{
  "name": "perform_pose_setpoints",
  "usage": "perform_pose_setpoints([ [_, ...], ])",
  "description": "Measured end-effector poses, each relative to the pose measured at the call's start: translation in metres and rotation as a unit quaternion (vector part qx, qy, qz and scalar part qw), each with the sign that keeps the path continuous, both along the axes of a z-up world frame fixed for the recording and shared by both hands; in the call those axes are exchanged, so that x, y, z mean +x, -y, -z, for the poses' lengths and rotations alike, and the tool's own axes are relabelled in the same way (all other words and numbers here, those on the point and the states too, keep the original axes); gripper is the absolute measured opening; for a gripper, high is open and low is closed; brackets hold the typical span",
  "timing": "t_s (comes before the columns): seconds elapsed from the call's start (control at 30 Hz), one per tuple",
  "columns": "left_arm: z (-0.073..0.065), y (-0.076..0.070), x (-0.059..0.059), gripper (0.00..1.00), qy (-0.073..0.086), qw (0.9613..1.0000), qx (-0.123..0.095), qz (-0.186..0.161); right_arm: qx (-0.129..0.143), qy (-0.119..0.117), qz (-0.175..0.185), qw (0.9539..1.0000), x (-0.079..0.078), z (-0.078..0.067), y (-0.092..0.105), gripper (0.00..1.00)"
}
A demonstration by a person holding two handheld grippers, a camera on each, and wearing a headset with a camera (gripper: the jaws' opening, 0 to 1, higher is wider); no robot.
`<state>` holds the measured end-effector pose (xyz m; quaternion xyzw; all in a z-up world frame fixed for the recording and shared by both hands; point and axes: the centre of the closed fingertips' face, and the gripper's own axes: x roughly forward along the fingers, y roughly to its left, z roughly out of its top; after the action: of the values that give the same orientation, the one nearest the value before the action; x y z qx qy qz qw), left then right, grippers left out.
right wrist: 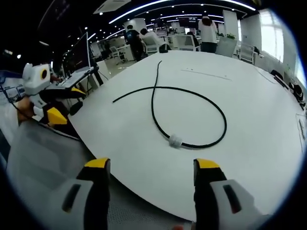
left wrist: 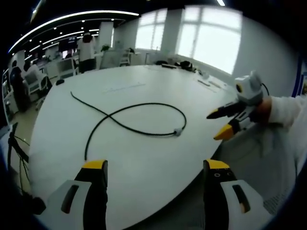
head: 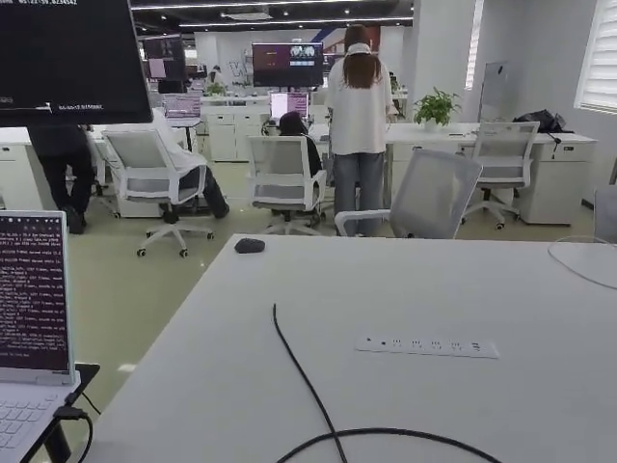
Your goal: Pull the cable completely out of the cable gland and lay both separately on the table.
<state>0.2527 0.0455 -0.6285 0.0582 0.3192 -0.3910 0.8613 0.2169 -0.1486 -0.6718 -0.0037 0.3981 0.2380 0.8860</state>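
A black cable [left wrist: 144, 129] lies in a crossed loop on the white table [left wrist: 144, 163], its end plugged into a small light-grey cable gland [left wrist: 178, 132]. In the right gripper view the cable [right wrist: 211, 108] loops round to the gland [right wrist: 175, 141] near the table's front. My left gripper [left wrist: 156, 167] is open and empty, held back from the table edge. My right gripper [right wrist: 152, 165] is also open and empty, short of the gland. The two grippers see each other: the right gripper [left wrist: 219, 124] at the right, the left gripper [right wrist: 67, 103] at the left. In the head view the cable [head: 308, 386] runs across the table.
A white power strip [head: 426, 345] sits flush in the table, with a black mouse [head: 249, 246] at the far edge. A laptop [head: 29, 318] stands at the left. Office chairs [head: 434, 198] and people stand beyond the table.
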Motion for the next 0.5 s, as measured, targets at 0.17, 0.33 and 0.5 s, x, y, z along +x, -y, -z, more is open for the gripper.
perform_pose_setpoints([
  [0.17, 0.001, 0.000, -0.001, 0.82, -0.005, 1.0000, -0.001, 0.002, -0.020, 0.007, -0.021, 0.9996, 0.013, 0.001, 0.016, 0.71],
  [0.33, 0.001, 0.002, -0.003, 0.81, -0.002, 1.0000, 0.003, 0.009, -0.046, 0.019, -0.057, 0.9972, 0.028, 0.002, 0.032, 0.63],
  [0.5, 0.000, 0.001, -0.002, 0.81, -0.002, 1.0000, -0.001, 0.008, -0.077, 0.029, -0.092, 0.9923, 0.045, 0.006, 0.043, 0.57],
])
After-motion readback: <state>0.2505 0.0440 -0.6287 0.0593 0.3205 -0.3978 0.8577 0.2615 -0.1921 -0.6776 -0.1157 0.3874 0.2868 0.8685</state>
